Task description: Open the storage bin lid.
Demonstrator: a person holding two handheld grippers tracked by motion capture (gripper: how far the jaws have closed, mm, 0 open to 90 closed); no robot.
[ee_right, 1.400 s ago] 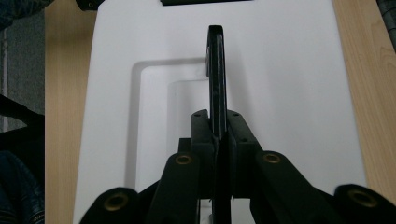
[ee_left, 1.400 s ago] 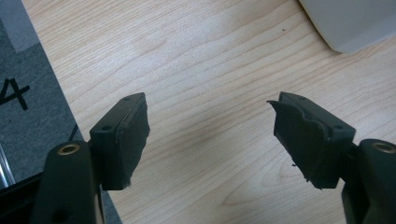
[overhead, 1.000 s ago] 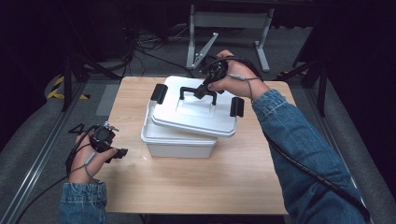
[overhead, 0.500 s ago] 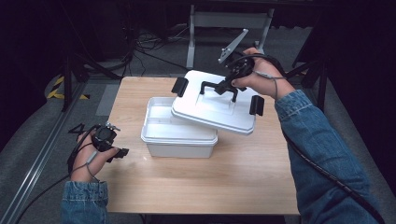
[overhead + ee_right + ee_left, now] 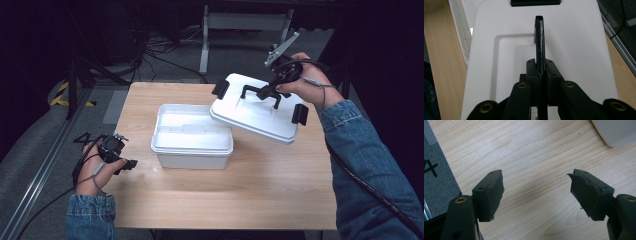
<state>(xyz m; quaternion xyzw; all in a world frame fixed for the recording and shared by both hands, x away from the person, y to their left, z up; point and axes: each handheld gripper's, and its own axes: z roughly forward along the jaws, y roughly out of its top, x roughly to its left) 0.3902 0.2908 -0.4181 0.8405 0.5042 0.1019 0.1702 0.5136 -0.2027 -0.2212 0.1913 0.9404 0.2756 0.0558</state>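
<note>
A white plastic box (image 5: 192, 135) stands open near the middle of the wooden table (image 5: 250, 190). Its white lid (image 5: 250, 117), with black latches at both ends, hangs tilted in the air over the box's right rim. My right gripper (image 5: 270, 91) is shut on the lid's black handle (image 5: 539, 37), which runs thin and upright between the pads in the right gripper view. My left gripper (image 5: 127, 164) rests low at the table's left side, its jaws wide open over bare wood (image 5: 536, 192) with nothing between them. A corner of the box (image 5: 616, 132) shows at the top right there.
A metal stand (image 5: 245, 22) and cables lie on the dark floor beyond the table's far edge. A grey floor strip with yellow-black tape (image 5: 65, 95) runs along the left. Bare tabletop stretches in front of the box and to its right.
The lid has come off the box and travelled to the right in my right gripper, uncovering the box's inside. The left gripper has stayed where it was.
</note>
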